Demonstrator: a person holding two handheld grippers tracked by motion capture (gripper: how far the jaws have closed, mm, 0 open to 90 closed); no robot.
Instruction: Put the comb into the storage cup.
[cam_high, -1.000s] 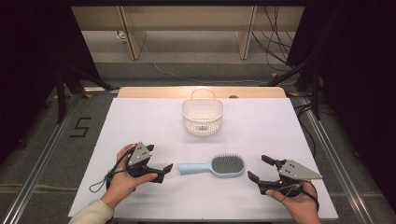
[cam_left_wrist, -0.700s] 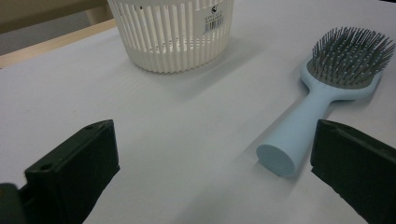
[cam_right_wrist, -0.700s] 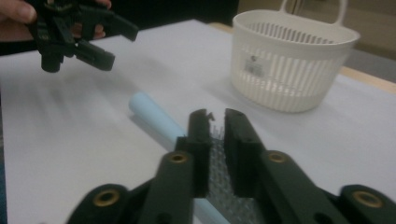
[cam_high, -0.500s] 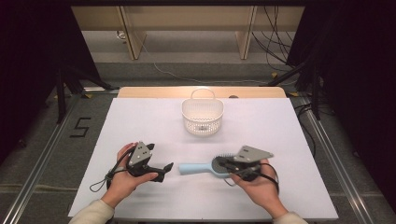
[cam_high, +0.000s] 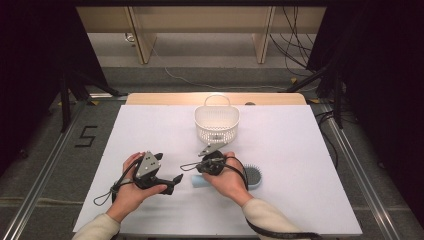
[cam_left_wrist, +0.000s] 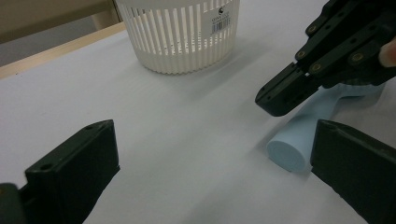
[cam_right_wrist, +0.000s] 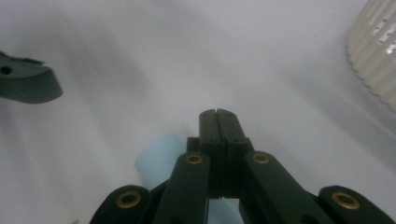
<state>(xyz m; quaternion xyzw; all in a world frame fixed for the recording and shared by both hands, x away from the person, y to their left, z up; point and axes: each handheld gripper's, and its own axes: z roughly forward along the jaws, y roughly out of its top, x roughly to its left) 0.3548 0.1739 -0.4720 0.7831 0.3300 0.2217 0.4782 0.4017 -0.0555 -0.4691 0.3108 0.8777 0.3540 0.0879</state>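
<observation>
A light blue hairbrush (cam_high: 252, 176) lies flat on the white table, its handle pointing left. The right hand covers its middle. My right gripper (cam_high: 187, 165) hovers over the handle, pointing left, jaws shut with nothing between them. In the right gripper view, the shut right gripper (cam_right_wrist: 218, 121) sits above the handle's round end (cam_right_wrist: 159, 163). My left gripper (cam_high: 169, 169) rests on the table left of the brush, open and empty. In the left gripper view, the open left gripper (cam_left_wrist: 212, 140) faces the handle end (cam_left_wrist: 289, 151), which lies beside its right jaw.
A white slatted basket (cam_high: 216, 122) with a handle stands behind the hands at the table's middle back; its wall (cam_left_wrist: 182, 32) is close ahead of the left gripper. A wooden strip (cam_high: 150, 98) edges the table's far side. Cables lie on the floor beyond.
The right hand has swept left from the table's right side to above the brush handle, and its jaws have gone from open to shut. The left hand has stayed put.
</observation>
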